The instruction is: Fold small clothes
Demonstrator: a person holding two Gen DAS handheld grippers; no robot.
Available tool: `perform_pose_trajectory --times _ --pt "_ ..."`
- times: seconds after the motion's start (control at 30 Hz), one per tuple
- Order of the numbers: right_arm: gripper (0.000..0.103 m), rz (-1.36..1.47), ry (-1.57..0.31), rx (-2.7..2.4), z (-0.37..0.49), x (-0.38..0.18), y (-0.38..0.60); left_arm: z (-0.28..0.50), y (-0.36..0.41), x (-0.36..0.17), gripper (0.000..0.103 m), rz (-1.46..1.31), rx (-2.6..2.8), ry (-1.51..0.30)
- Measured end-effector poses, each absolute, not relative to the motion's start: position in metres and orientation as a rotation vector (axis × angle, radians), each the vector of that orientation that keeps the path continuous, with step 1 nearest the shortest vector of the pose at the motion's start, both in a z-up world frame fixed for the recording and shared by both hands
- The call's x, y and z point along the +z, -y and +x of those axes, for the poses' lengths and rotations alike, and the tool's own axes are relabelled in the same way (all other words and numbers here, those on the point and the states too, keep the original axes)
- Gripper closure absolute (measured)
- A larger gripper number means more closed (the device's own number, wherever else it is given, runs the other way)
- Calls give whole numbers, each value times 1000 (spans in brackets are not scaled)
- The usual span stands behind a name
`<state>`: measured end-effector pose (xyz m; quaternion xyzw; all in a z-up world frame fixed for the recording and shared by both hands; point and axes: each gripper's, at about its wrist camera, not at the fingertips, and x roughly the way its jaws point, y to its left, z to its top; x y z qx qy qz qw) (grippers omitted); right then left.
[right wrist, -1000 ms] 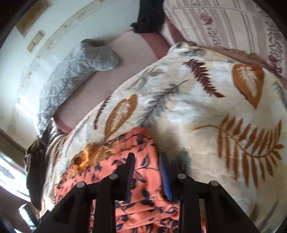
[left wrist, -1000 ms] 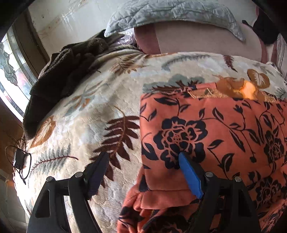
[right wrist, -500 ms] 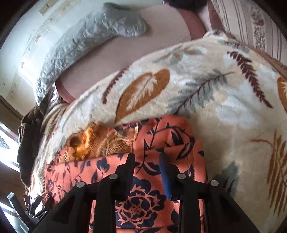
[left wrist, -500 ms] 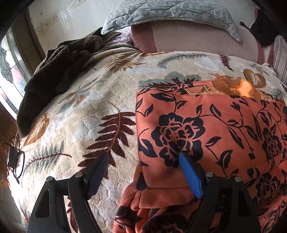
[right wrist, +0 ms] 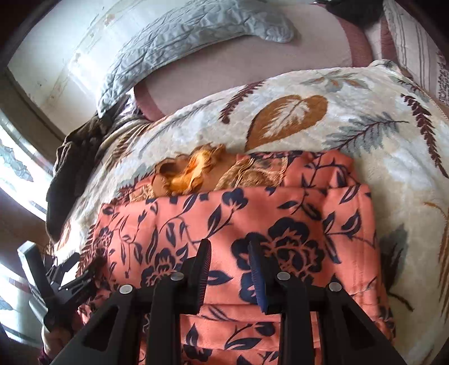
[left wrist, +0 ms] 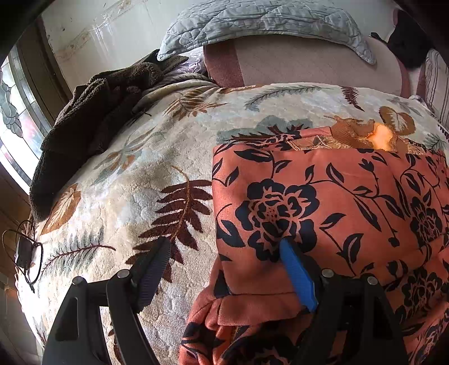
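An orange garment with a dark blue flower print [left wrist: 336,196] [right wrist: 252,213] lies folded flat on a leaf-patterned blanket [left wrist: 140,182]. A crumpled golden lace part [right wrist: 190,171] sticks out at its far edge. My left gripper [left wrist: 224,247] stands open and wide at the garment's left edge. Its blue finger [left wrist: 297,278] rests on the cloth, and the other finger is over the blanket. My right gripper [right wrist: 229,247] hovers over the middle of the garment. Its jaws are narrow, with a gap and nothing pinched between them. The left gripper [right wrist: 67,269] also shows at the lower left of the right wrist view.
A dark brown fleece [left wrist: 84,120] is heaped at the blanket's far left. A grey quilted pillow [left wrist: 266,19] lies against the wall, on a pink sheet [left wrist: 308,61]. A small black device with a cable [left wrist: 23,252] sits at the left edge. A window is on the left.
My right gripper has travelled from the garment's right edge to over its middle and has rolled. The left gripper has stayed put, still wide.
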<state>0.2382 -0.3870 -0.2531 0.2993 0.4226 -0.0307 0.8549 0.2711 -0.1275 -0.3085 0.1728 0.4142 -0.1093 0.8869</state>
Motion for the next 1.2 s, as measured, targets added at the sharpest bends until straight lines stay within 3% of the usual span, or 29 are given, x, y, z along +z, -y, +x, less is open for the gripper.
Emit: perform_pose_trajectory --times 0.23,0.9,1.2 --pt "71 601 -982 -47 251 -280 372 272 128 -308 23 360 -228 -860" --pt "71 622 -968 -39 253 -280 372 272 128 -307 23 363 -228 -847" --pt "71 621 -863 -33 244 -262 378 271 127 -303 23 355 -228 -834"
